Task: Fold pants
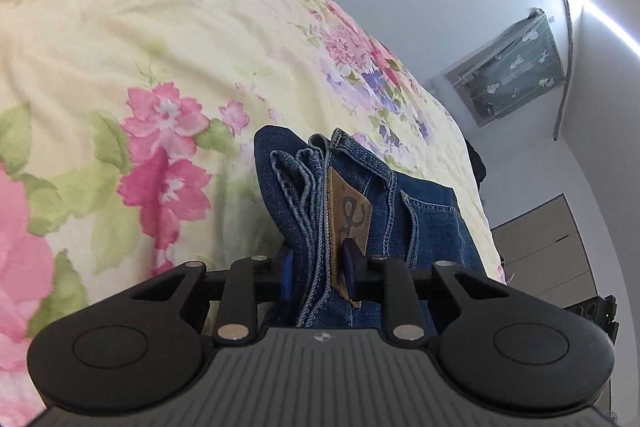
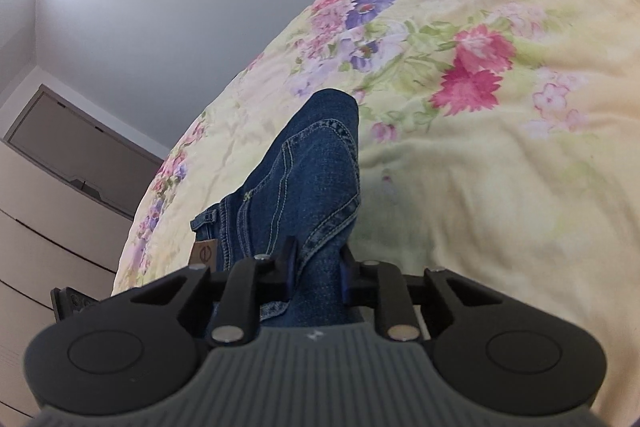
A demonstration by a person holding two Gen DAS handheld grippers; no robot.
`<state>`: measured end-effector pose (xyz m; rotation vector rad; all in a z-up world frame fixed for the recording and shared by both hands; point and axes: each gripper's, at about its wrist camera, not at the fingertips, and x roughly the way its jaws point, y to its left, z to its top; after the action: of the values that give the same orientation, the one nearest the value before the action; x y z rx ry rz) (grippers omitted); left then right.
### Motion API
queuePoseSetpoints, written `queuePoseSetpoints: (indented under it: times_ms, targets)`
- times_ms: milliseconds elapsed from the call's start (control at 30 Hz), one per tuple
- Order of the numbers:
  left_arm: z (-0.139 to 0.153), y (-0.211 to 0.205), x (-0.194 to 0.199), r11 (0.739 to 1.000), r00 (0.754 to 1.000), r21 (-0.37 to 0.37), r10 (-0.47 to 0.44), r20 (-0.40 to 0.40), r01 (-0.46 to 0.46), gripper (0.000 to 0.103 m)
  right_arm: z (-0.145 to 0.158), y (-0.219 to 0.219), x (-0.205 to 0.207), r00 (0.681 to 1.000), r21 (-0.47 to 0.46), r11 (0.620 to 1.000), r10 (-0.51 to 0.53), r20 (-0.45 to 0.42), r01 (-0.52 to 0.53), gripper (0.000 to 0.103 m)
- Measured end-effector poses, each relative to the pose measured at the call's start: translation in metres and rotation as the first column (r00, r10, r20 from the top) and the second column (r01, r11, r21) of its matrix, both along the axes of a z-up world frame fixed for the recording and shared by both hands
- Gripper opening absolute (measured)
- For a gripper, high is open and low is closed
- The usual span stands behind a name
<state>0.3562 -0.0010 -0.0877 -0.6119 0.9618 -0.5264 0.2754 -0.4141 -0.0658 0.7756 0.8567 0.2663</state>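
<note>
Two grippers were in play, and both had denim between their fingers. The left gripper (image 1: 318,269) was clamped on a thick stack of the jeans (image 1: 360,195) at the waistband, right beside the brown leather patch (image 1: 350,215), with several stitched hems bunched in the bite. The right gripper (image 2: 316,267) was pinched down on another folded portion of the same pants, held up over the floral bedspread (image 2: 480,167).

One pair of jeans, then, gathered and apparently lifted clear of the bed, though whether any part touched the cover could not be told from either view.

What could have gone wrong? The left bite held many layers at once; an inner layer might well have slid free, since only the outer faces met the pads, and the fold would have skewed. If the two hands had drawn apart unevenly, the stack looked likely to twist. A careless set-down on that rumpled spread could also have let the fold fall open.

Counted: two grippers, one pair of jeans, one patch, one bedspread.
</note>
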Motion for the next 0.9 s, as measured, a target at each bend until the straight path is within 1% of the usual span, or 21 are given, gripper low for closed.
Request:
queuePoseSetpoints:
  times_ms: [100,267,367,467,567,667,733,800,867,900]
  targets:
    - [0.027,0.032,-0.007,0.998,1.0,0.064,-0.015,-0.001,0.015,0.027,0.01,0.03,-0.006,0.999,0.027,0.999,0.031,0.005,-0.031,0.015]
    - [0.064,0.097,-0.024,0.983,1.0,0.184,0.014,0.019,-0.018,0.027,0.011,0.099,-0.009,0.995,0.1,0.99,0.093,0.022,-0.095,0.015]
    - [0.078,0.134,-0.029,0.968,0.999,0.246,0.035,0.02,-0.039,0.027,0.005,0.148,-0.009,0.991,0.145,0.98,0.133,0.032,-0.136,0.015]
    - [0.082,0.169,-0.029,0.956,0.998,0.287,0.063,0.027,-0.068,0.027,-0.002,0.19,-0.005,0.986,0.185,0.969,0.16,0.041,-0.165,0.015]
    - [0.071,0.197,-0.028,0.952,0.994,0.286,0.101,0.029,-0.105,0.027,-0.012,0.228,0.004,0.983,0.206,0.961,0.179,0.046,-0.184,0.015]
    - [0.051,0.218,-0.026,0.955,0.992,0.269,0.124,0.019,-0.125,0.027,-0.022,0.253,0.013,0.98,0.192,0.961,0.194,0.048,-0.199,0.015]
    - [0.032,0.229,-0.023,0.959,0.991,0.251,0.135,-0.003,-0.13,0.027,-0.032,0.261,0.022,0.979,0.179,0.962,0.204,0.028,-0.206,0.015]
    - [0.011,0.234,-0.022,0.961,0.99,0.248,0.136,-0.029,-0.125,0.027,-0.045,0.268,0.026,0.977,0.16,0.964,0.214,-0.002,-0.211,0.015]
    - [-0.007,0.241,-0.024,0.961,0.99,0.244,0.139,-0.025,-0.129,0.028,-0.057,0.271,0.026,0.976,0.138,0.968,0.215,-0.037,-0.208,0.015]
    - [-0.014,0.245,-0.023,0.965,0.989,0.224,0.145,-0.026,-0.136,0.029,-0.065,0.271,0.027,0.977,0.134,0.97,0.211,-0.046,-0.203,0.015]
